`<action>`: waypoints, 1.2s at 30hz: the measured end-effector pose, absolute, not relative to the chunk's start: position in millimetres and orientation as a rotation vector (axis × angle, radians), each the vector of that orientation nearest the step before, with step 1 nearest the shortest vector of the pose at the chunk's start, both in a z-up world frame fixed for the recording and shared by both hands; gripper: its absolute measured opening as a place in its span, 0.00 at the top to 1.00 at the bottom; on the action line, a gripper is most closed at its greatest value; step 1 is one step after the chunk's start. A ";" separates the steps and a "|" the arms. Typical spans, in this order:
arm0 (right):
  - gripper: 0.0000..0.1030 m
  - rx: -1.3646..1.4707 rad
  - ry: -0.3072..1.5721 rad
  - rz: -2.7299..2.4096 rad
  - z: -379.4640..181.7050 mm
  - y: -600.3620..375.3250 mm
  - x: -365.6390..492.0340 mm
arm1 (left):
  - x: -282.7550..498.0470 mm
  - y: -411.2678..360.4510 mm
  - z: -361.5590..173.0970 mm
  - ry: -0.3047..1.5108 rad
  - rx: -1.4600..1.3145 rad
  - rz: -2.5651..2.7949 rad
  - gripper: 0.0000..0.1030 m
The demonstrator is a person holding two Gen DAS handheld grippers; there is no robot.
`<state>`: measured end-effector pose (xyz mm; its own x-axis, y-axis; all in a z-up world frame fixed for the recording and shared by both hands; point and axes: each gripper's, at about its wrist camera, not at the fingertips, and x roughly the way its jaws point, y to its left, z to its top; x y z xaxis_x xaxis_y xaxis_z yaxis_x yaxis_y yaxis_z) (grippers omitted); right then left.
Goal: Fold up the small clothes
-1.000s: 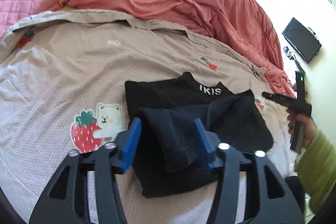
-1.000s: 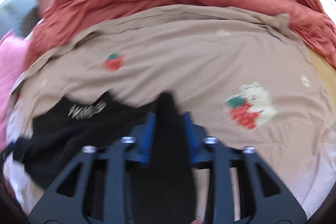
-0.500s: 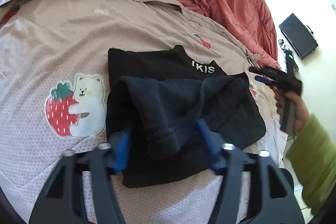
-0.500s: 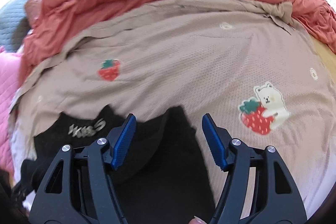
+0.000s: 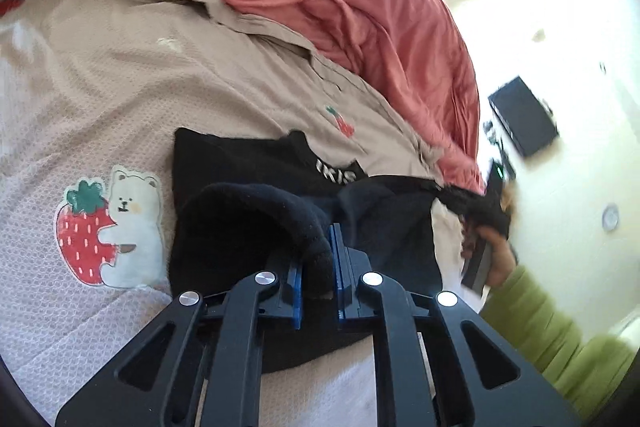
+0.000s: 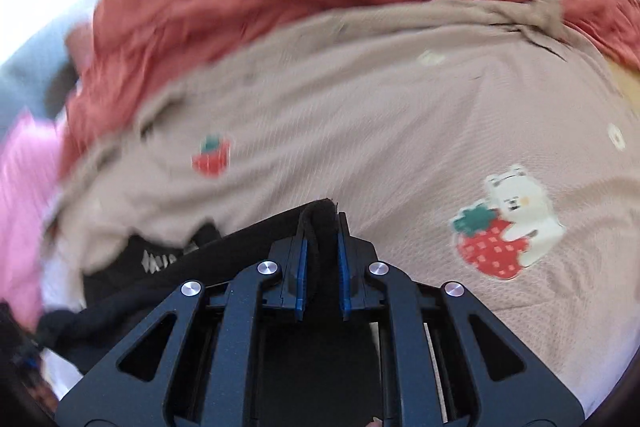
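We see our left gripper [image 5: 318, 269], blue-padded, its jaws just closed, pinching a fold of the black knit garment [image 5: 240, 227] on the beige strawberry-print bedspread [image 5: 120, 87]; a green sleeve [image 5: 552, 331] at right.

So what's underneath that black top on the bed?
The black top lies on a beige bedspread printed with a bear and strawberry. A raised fold of it is pinched in the left tongs. Whatever pattern lies directly beneath is covered.
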<state>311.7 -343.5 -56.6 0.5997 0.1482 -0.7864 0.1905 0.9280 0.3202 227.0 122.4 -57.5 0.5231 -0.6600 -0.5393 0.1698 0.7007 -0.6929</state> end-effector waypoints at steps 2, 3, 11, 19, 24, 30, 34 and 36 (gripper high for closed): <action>0.93 0.436 0.916 -0.072 -58.8 -353.0 313.8 | 234.3 133.4 -63.2 0.880 -0.702 -0.510 0.90; 0.92 0.445 0.928 -0.096 -63.9 -354.9 317.6 | 237.7 139.2 -67.5 0.876 -0.747 -0.497 0.88; 0.62 0.399 0.938 -0.225 -71.3 -356.0 318.4 | 242.5 179.3 -93.7 0.841 -0.917 -0.389 0.60; 0.43 0.107 0.919 0.039 -43.6 -288.3 266.5 | 239.7 147.9 -63.7 0.884 -0.646 -0.335 0.42; 0.42 0.008 1.028 0.195 -64.0 -227.9 253.9 | 235.7 113.8 -67.3 1.000 -0.433 -0.285 0.32; 0.31 -0.017 1.158 0.121 -102.5 -206.5 274.1 | 231.5 88.7 -90.2 1.096 -0.299 -0.277 0.47; 0.30 0.020 1.108 0.141 -84.9 -208.0 263.8 | 226.2 81.5 -86.3 1.084 -0.235 -0.276 0.66; 0.23 0.040 1.061 0.148 -71.1 -213.7 248.4 | 224.1 81.2 -79.4 1.065 -0.210 -0.264 0.68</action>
